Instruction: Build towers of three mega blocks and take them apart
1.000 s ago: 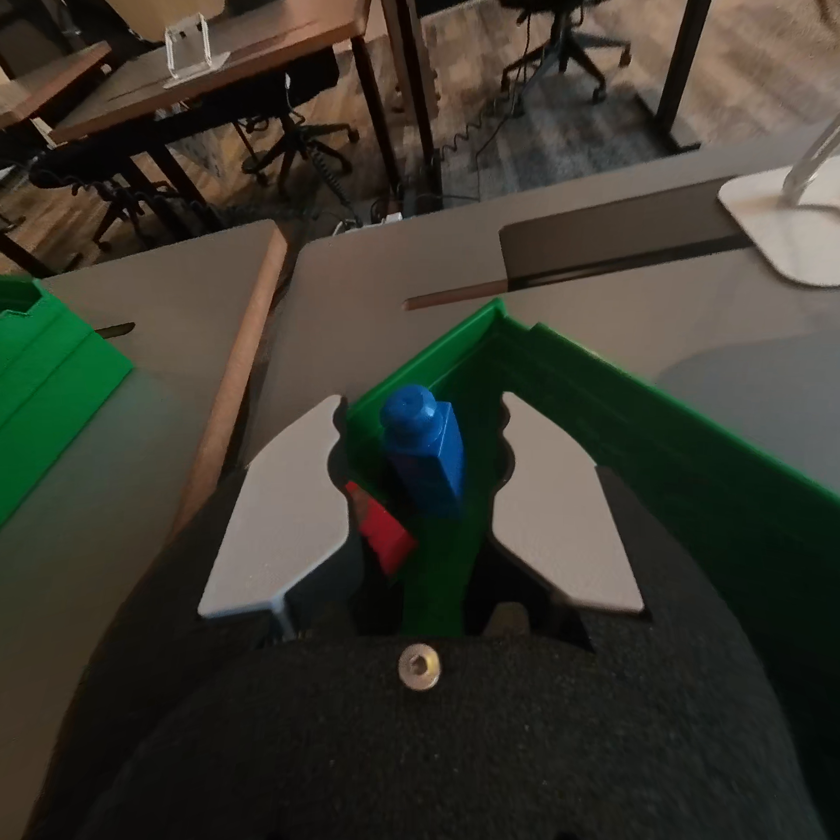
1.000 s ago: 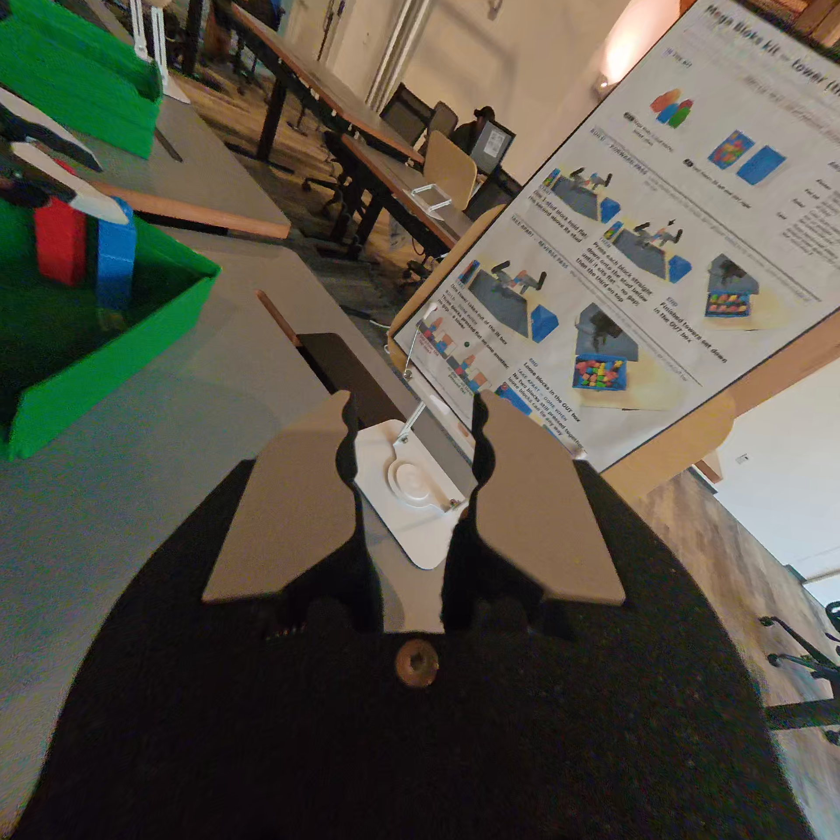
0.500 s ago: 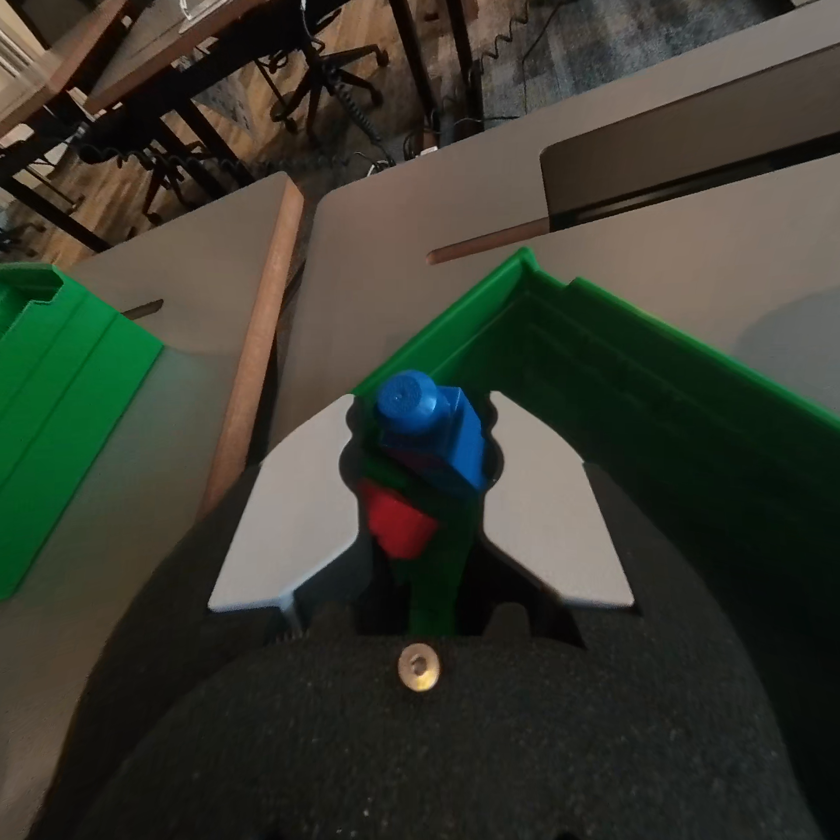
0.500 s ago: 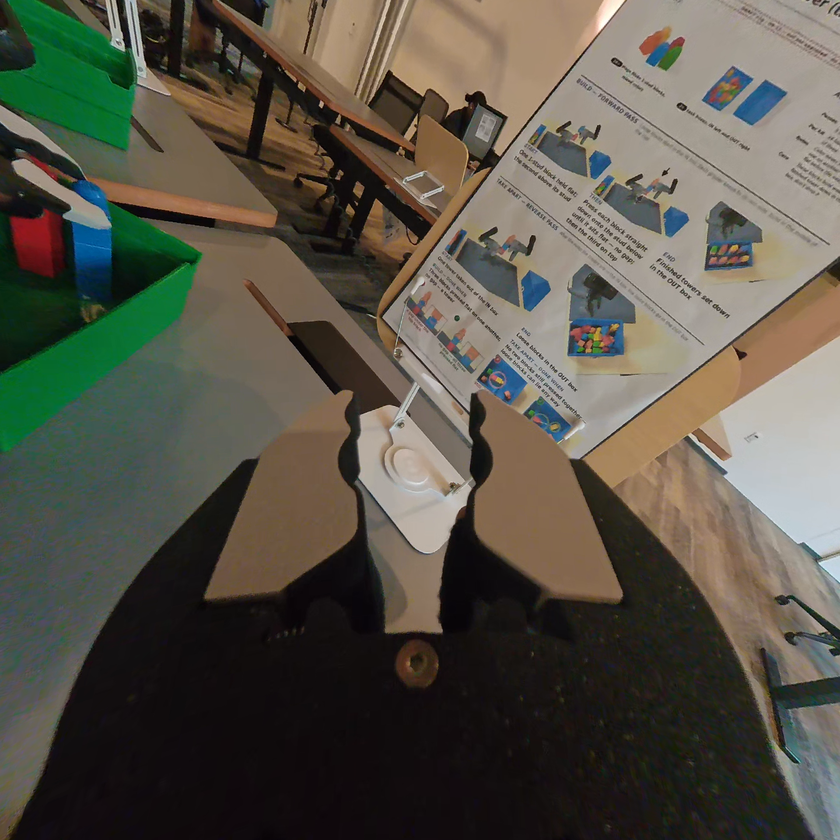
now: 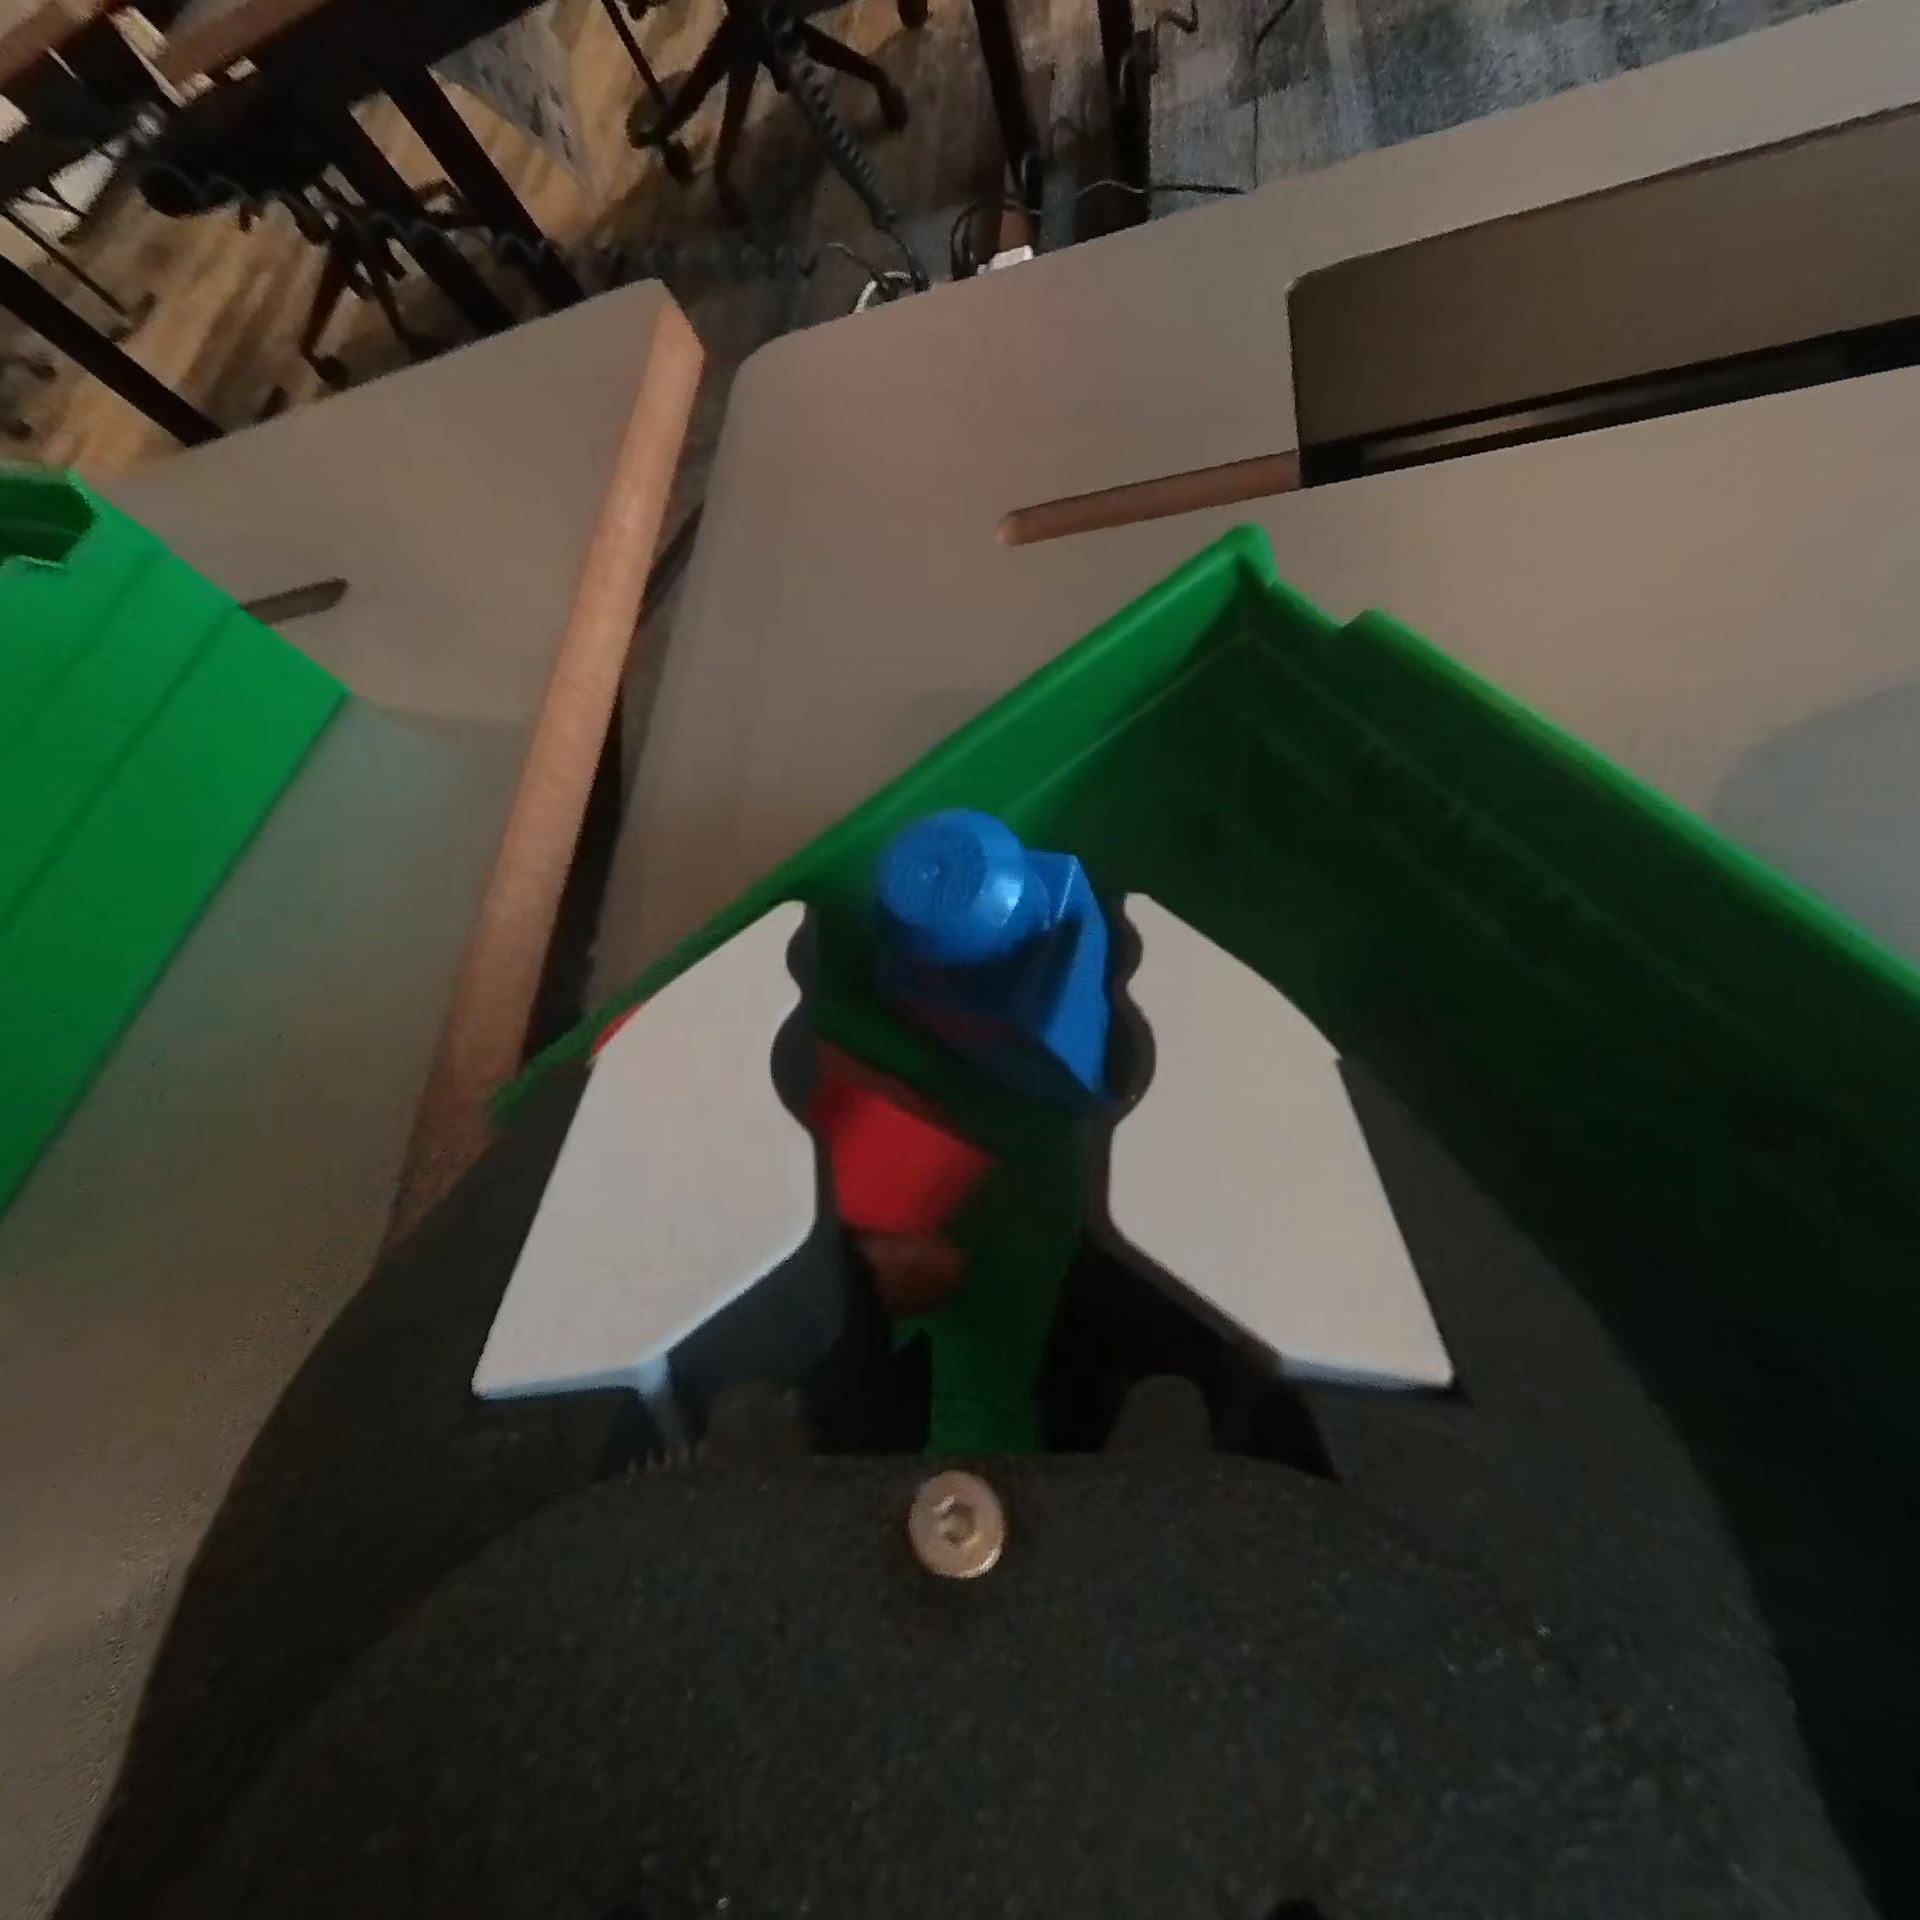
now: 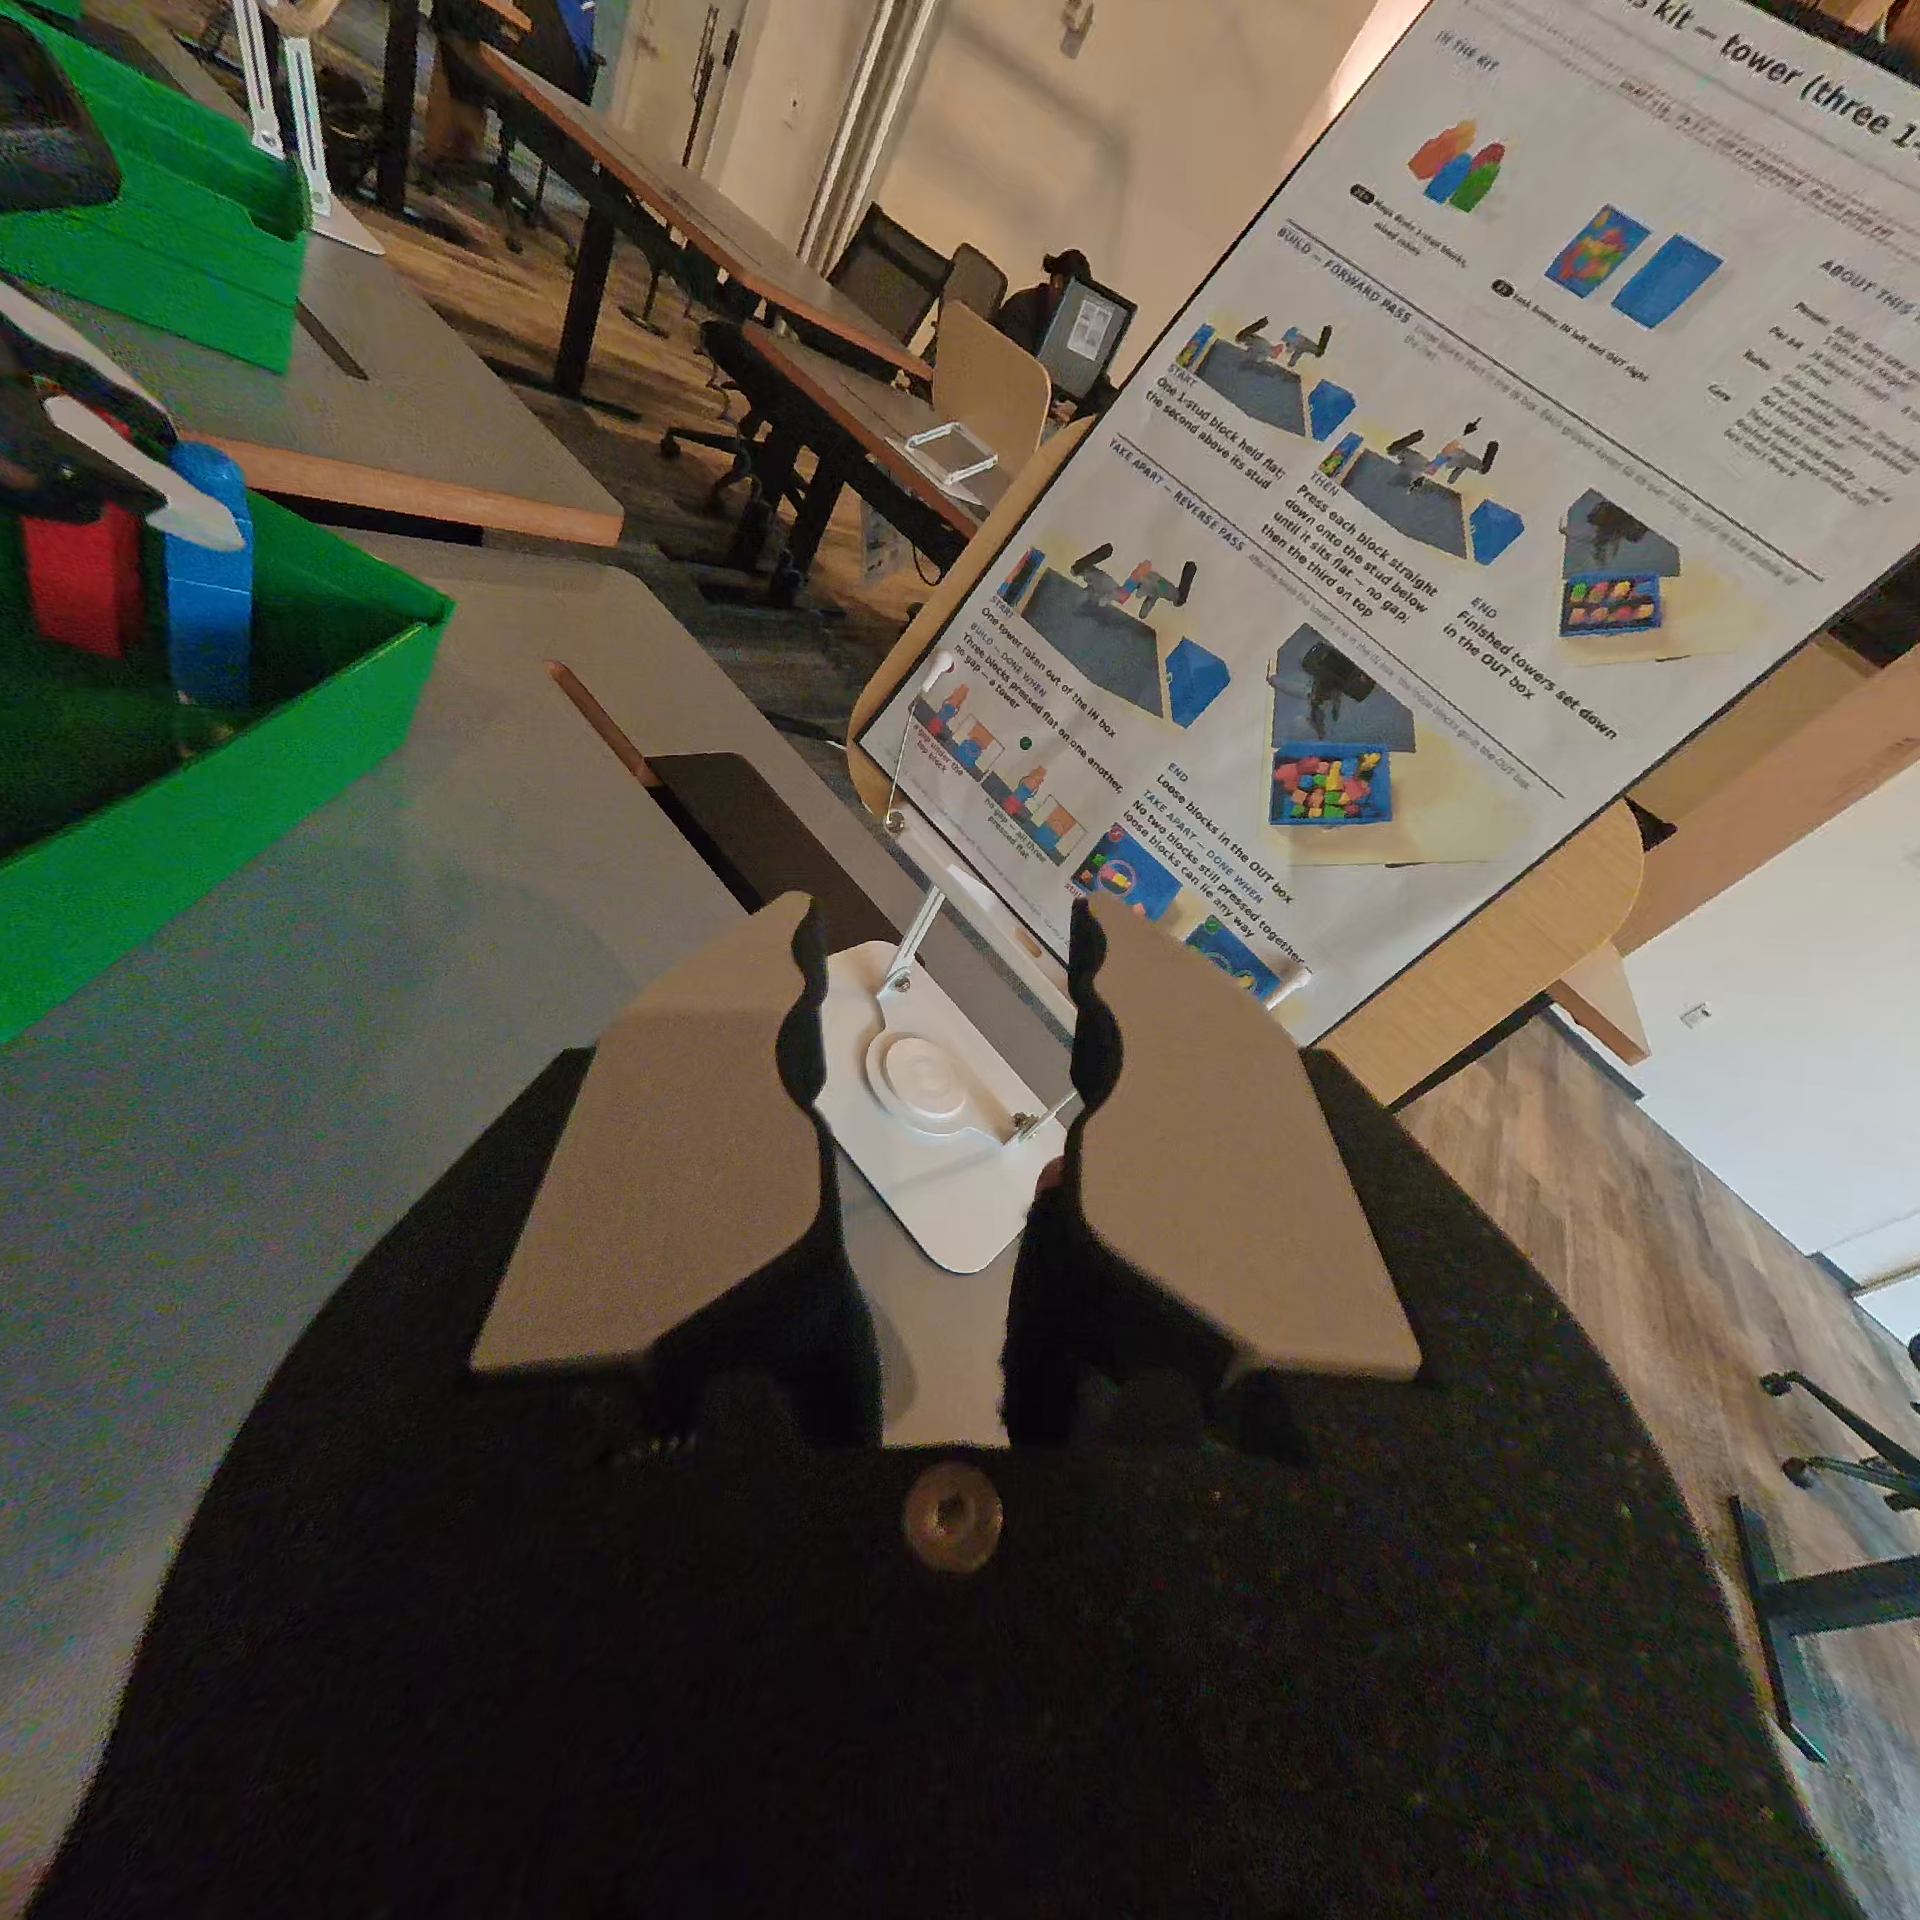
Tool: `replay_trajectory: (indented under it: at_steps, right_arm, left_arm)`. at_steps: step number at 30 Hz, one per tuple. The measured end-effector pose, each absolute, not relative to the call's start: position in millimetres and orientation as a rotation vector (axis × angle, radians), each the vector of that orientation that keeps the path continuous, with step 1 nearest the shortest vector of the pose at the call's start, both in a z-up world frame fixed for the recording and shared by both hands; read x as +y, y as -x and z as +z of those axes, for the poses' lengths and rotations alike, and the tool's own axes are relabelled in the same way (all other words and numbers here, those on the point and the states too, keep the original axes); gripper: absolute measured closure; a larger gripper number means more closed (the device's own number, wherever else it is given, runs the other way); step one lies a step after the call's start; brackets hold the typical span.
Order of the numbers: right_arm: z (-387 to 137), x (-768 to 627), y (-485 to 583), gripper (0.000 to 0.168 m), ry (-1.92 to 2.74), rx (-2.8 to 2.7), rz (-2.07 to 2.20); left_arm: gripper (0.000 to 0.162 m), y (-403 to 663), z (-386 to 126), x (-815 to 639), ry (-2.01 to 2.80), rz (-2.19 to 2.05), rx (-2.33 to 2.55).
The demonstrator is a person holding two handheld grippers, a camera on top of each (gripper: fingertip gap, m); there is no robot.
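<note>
We see the left tool [image 5: 961,997] reaching into a green bin [image 5: 1538,790] on the grey table [image 5: 935,520], its fingers set either side of an upright blue block [image 5: 997,956]; whether they press it, we cannot tell. A red block [image 5: 894,1153] stands just beside. The right tool [image 6: 940,1023] hovers apart over the table, parted and empty, facing a poster [image 6: 1455,499] on a white stand [image 6: 935,1143].

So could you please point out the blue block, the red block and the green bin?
Blue plastic block [image 5: 992,935]: left wrist view, top stud.
Red plastic block [image 6: 78,582]: right wrist view, side face.
Green plastic bin [image 6: 208,821]: right wrist view, outer wall.
</note>
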State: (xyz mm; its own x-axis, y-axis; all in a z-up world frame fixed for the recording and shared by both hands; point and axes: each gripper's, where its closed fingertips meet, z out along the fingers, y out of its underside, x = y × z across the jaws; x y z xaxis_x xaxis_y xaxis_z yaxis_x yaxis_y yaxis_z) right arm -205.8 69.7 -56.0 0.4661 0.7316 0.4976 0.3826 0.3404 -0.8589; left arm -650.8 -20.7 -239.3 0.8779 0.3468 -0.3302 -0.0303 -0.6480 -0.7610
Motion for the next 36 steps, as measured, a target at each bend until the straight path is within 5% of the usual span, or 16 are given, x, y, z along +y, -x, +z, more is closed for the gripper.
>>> replay_trajectory:
  at_steps: [17,24,30,36]
  right_arm:
    - [-56,69,205,0.125,1.259,-1.136,0.309]
    - [-59,68,208,0.125,1.258,-1.153,0.314]
    - [-65,60,226,0.125,1.23,-1.215,0.379]
    - [-79,17,289,0.122,1.042,-1.389,0.737]
  left_arm:
    - [0.105,651,-268,-16,2.294,0.531,-0.2]
    - [0.124,644,-266,-11,2.262,0.46,-0.172]
    - [0.125,614,-223,-3,2.086,0.24,-0.129]
    - [0.126,549,-123,-7,1.66,-0.148,0.007]
